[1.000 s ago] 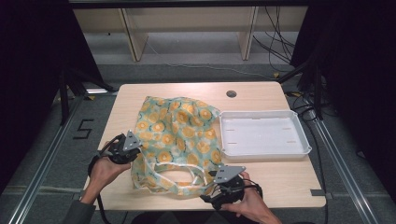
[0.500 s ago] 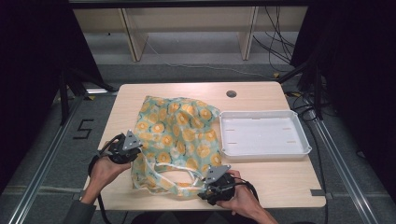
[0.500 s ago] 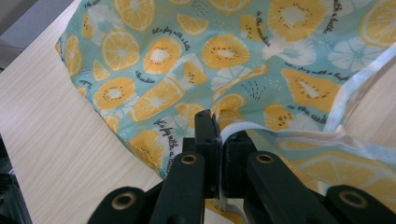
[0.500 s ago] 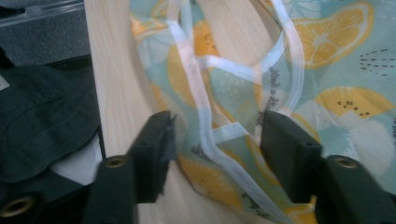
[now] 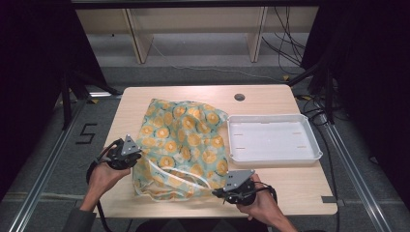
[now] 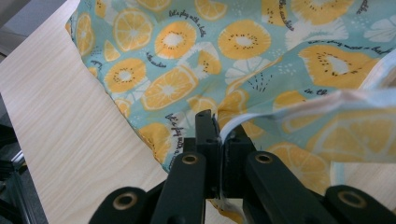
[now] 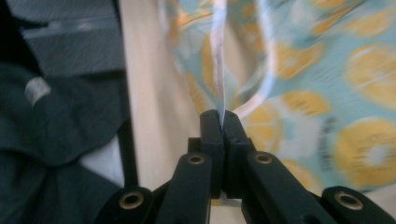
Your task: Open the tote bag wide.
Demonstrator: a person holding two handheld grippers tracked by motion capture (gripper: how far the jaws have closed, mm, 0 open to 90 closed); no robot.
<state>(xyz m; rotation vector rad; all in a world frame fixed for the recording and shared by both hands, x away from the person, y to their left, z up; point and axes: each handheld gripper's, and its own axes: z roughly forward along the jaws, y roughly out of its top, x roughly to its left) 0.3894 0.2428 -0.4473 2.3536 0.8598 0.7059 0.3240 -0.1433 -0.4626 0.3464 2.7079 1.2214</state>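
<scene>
The left gripper (image 5: 126, 155) clamps the near-left edge of the fruit-print cloth (image 5: 183, 145), which lies rumpled on the table (image 5: 290, 186) left of the white tray (image 5: 273, 142). The right gripper (image 5: 231, 189) pinches its near-right white trim, so the cloth's near edge spans between them.

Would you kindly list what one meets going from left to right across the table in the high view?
left gripper → fruit-print cloth → right gripper → white tray
</scene>
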